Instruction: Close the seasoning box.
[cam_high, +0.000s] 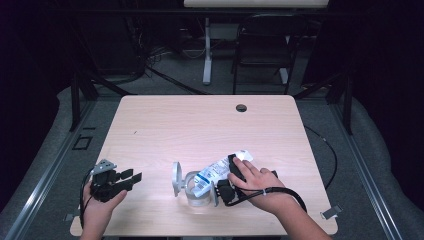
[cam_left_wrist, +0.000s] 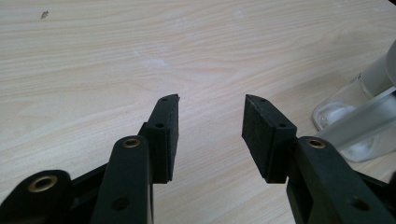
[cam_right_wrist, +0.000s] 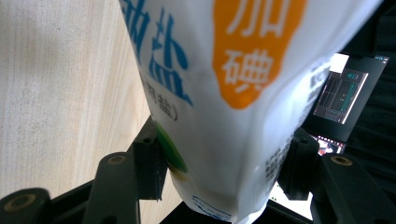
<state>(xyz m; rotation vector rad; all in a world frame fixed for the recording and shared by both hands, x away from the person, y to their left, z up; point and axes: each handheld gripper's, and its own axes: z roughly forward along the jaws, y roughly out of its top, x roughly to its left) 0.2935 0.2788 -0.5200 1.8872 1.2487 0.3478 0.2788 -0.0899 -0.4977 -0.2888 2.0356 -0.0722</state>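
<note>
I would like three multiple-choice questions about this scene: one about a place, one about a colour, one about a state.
1. Where does the glass jar stand?
A. near the table's front edge
B. beside the cable hole
C. on the chair

2. What colour is the big patch on the salt bag?
A. orange
B. purple
C. red

3. How is the left gripper?
A. open, nothing between the jaws
B. shut on the bag
C. shut on the jar

Answers: 1 A, the high view shows it near the hands; 2 A, seen in the right gripper view; 3 A, bare table between its pads.

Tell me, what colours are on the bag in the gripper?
The bag is white with blue writing and an orange patch, clearest in the right gripper view.
</note>
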